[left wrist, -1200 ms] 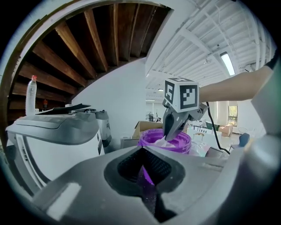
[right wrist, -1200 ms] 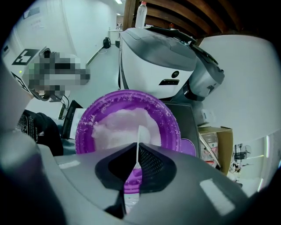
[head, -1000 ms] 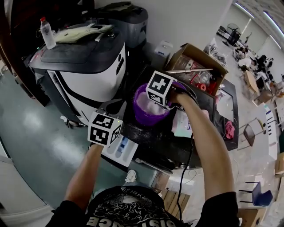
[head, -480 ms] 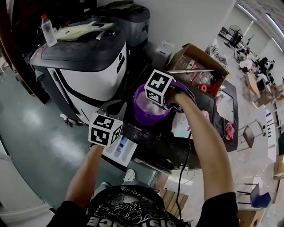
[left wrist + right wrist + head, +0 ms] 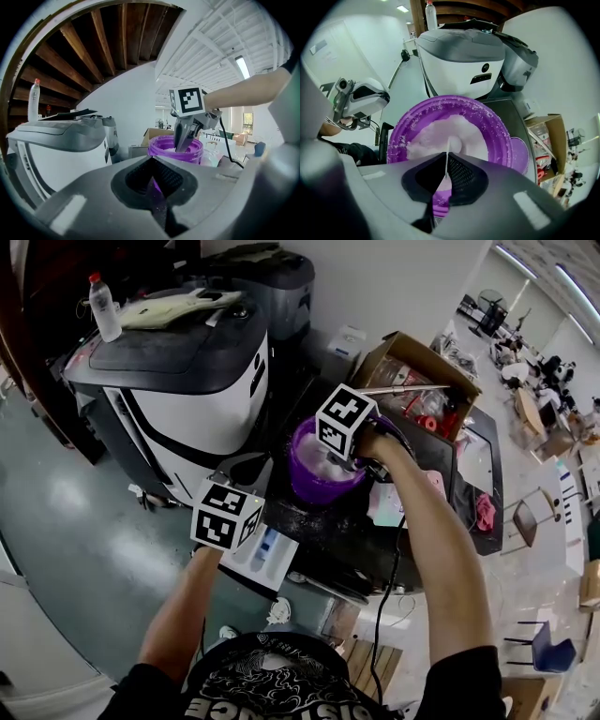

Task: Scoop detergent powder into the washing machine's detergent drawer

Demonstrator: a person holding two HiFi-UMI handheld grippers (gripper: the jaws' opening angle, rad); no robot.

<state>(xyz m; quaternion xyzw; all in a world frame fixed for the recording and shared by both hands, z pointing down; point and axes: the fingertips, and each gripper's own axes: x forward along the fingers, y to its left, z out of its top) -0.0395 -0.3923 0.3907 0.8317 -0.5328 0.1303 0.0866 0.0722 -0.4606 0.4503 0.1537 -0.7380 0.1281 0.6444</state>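
A purple bucket (image 5: pixel 314 479) of white detergent powder (image 5: pixel 440 133) stands on a dark machine top. My right gripper (image 5: pixel 333 457) reaches down into it. In the right gripper view its jaws (image 5: pixel 446 164) are shut on a thin white scoop handle (image 5: pixel 447 152) that runs into the powder. The white detergent drawer (image 5: pixel 262 557) is pulled out below the bucket, with blue compartments showing. My left gripper (image 5: pixel 240 470) hangs just above that drawer. Its jaws (image 5: pixel 152 180) are shut and hold nothing, and it faces the bucket (image 5: pixel 164 151) and the right gripper (image 5: pixel 180 140).
A large grey-and-white appliance (image 5: pixel 187 381) stands at the left with a plastic bottle (image 5: pixel 101 307) on top. An open cardboard box (image 5: pixel 422 381) sits behind the bucket. The purple lid (image 5: pixel 520 154) lies beside the bucket. A cable (image 5: pixel 384 615) trails from my right arm.
Almost nothing has changed. The right gripper stays in the bucket and has shifted a little to the right. The left gripper stays over the drawer.
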